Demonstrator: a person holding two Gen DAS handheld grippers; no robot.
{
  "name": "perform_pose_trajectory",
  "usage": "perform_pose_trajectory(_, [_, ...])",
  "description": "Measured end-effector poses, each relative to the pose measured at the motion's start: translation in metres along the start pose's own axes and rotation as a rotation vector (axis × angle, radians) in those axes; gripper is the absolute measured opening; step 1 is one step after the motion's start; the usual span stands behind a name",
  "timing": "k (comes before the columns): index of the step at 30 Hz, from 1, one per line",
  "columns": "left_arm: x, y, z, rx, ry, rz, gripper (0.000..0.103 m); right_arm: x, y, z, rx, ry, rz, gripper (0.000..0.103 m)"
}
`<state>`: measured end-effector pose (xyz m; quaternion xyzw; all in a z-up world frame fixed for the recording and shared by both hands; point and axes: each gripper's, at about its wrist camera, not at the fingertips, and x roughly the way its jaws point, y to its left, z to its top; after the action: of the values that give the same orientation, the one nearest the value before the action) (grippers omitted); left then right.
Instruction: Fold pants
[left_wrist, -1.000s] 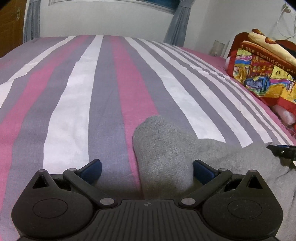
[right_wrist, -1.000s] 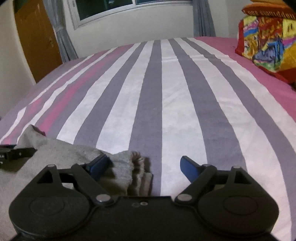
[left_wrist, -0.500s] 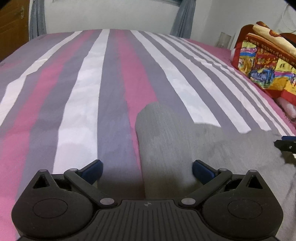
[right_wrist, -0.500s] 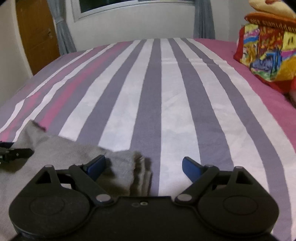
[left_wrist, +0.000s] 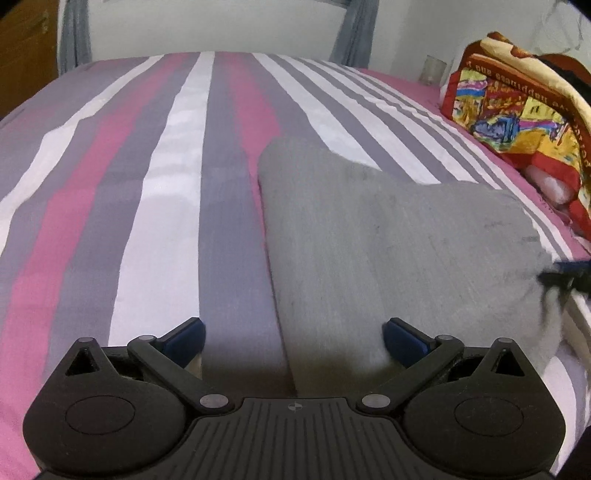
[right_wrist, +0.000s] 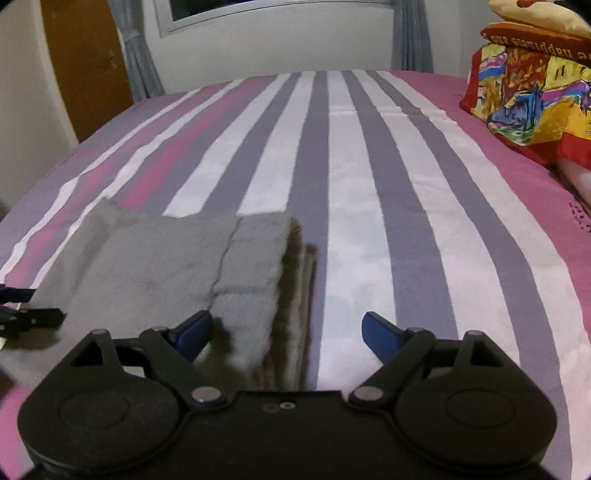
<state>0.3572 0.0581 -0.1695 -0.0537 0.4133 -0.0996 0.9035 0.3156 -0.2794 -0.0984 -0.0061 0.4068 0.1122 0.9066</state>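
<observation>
- Your left gripper (left_wrist: 293, 334) is gaping wide over the soft grey fleece pants (left_wrist: 388, 236), gripping nothing.
- Your right gripper (right_wrist: 286, 330) too (jaws just narrowed slightly), above the striped pink-grey-white bedsheet (right_wrist: 354, 166).

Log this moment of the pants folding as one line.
stage: mid-fold | grey fleece pants: flat on striped pink, grey and white bedsheet | left claw: open | right claw: open, over pants edge

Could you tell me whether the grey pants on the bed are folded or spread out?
Folded: the pants show stacked layered edges on their right side, lying on the bed.
</observation>
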Motion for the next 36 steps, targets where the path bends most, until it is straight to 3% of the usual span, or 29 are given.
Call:
perform_pose_trajectory(3, [-0.01,-0.001,-0.009,-0.014,-0.002,-0.007,0.103,-0.001,-0.003,-0.013,0.03,0.013,-0.006,0.086])
perform_pose_trajectory(8, [-0.026,0.005,-0.031,-0.057,-0.033,-0.025,0.103,-0.035,-0.006,-0.023,0.081,-0.11,0.044,0.079])
perform_pose_trajectory(10, [-0.027,0.009,-0.033,-0.092,-0.033,-0.028,0.103,-0.017,-0.002,-0.031,0.04,-0.027,0.01,0.08])
perform_pose_trajectory(12, [-0.038,0.006,-0.036,-0.096,-0.073,-0.009,0.103,-0.019,-0.009,-0.034,0.113,-0.041,0.036,0.079])
perform_pose_trajectory(13, [-0.047,0.006,-0.041,-0.091,-0.112,-0.007,0.103,-0.026,-0.013,-0.033,0.144,-0.076,0.05,0.074])
perform_pose_trajectory(14, [-0.055,0.008,-0.047,-0.09,-0.147,-0.006,0.103,-0.036,-0.015,-0.034,0.169,-0.121,0.075,0.061])
perform_pose_trajectory(17, [-0.074,0.022,-0.07,-0.112,-0.199,-0.019,0.103,-0.05,-0.027,-0.042,0.252,-0.177,0.152,0.055])
perform_pose_trajectory(19, [-0.079,0.027,-0.08,-0.108,-0.187,-0.02,0.103,-0.054,-0.04,-0.051,0.319,-0.192,0.203,0.054])
perform_pose_trajectory(25, [-0.069,0.012,-0.082,0.045,-0.135,0.007,0.103,-0.031,-0.052,-0.071,0.463,-0.149,0.336,0.056])
perform_pose_trajectory(28, [-0.054,0.009,-0.075,0.075,-0.114,0.127,0.103,-0.02,-0.05,-0.078,0.53,-0.146,0.403,0.07])
perform_pose_trajectory(30, [-0.051,0.014,-0.073,0.048,-0.125,0.132,0.103,-0.019,-0.044,-0.08,0.546,-0.161,0.42,0.076])
perform_pose_trajectory(34, [-0.047,0.017,-0.082,0.039,-0.142,0.124,0.103,-0.008,-0.047,-0.075,0.595,-0.149,0.472,0.071])
perform_pose_trajectory(36, [-0.046,0.019,-0.083,0.028,-0.145,0.119,0.103,0.0,-0.041,-0.07,0.568,-0.126,0.467,0.058])
